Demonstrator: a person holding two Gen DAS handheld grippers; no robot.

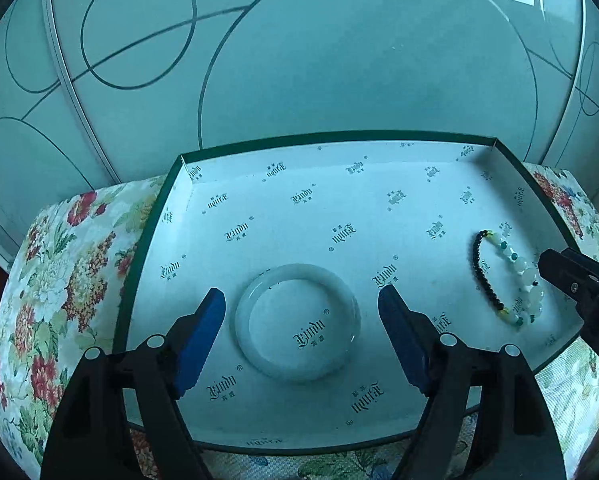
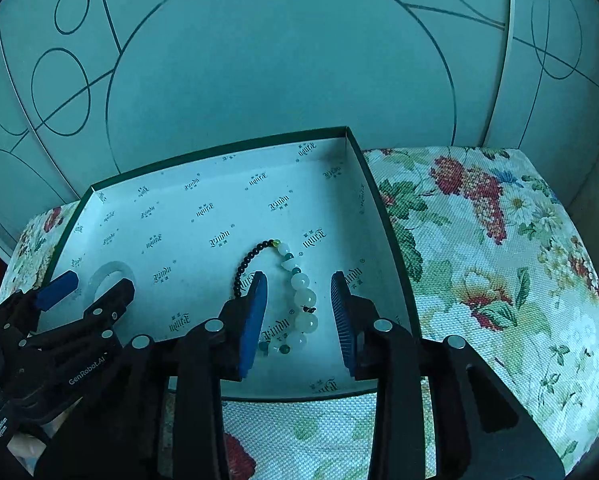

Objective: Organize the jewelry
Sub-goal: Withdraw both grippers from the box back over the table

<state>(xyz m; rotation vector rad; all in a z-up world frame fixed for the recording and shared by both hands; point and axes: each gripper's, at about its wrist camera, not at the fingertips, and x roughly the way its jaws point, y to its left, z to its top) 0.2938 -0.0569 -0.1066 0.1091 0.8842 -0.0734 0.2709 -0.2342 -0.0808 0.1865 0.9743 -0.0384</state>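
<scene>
Green-edged shallow box (image 1: pixel 151 236) with white printed lining, on a floral-cloth counter (image 2: pixel 479 240). Left tool (image 1: pixel 301 296) spread wide astride a pale jade bangle (image 1: pixel 297 322) lying flat at 6 o'clock in the left wrist view, blue pads (image 1: pixel 199 336) off it at 9 and 3, not touching. Right tool (image 2: pixel 299 282) partly spread over a beaded bracelet (image 2: pixel 299 300) on the box floor near the right wall, pale beads between the pads (image 2: pixel 255 320), dark beads at 9 o'clock behind the left pad, no squeeze visible.
</scene>
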